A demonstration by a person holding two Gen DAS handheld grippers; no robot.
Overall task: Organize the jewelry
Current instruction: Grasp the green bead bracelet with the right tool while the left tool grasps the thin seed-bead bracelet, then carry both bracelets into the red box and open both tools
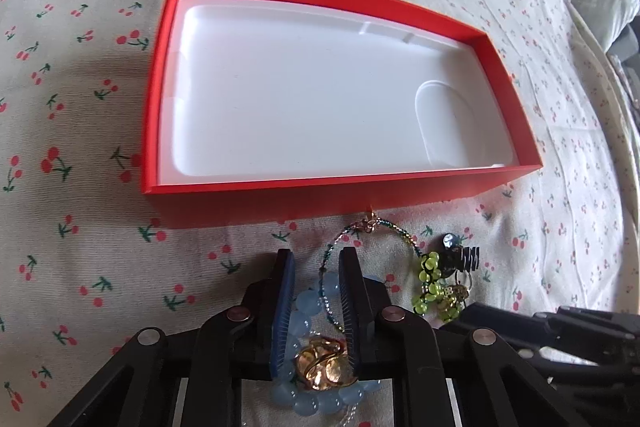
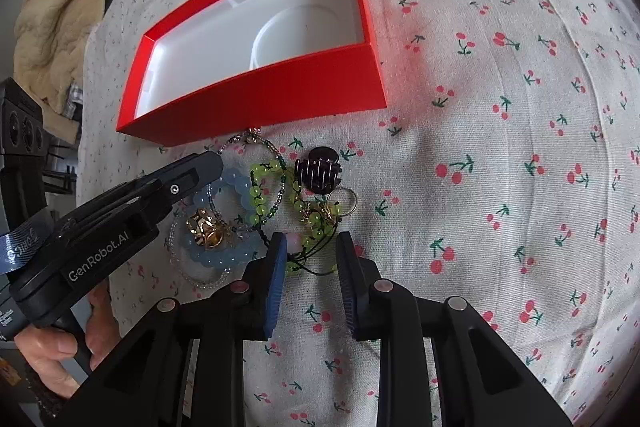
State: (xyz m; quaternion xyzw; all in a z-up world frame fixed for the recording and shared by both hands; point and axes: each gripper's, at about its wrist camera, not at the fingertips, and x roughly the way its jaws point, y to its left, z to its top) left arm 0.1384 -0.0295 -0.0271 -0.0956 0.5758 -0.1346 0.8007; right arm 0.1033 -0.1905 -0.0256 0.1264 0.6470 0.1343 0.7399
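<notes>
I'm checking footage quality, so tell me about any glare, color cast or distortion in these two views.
Left wrist view: the box's white liner is bright and nearly blown out; fisheye curves the red box edges. Right wrist view: the box throws a red glow on the cherry cloth; dark vignette fills the corners.

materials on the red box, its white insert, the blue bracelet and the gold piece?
Red box: likely matte cardboard, with thin flat walls and crisp folded edges.
White insert: probably moulded plastic or pulp, smooth with rounded recesses.
Blue bracelet: translucent glossy beads, glass or plastic.
Gold piece: shiny gold-coloured metal, judging by its bright reflections.
</notes>
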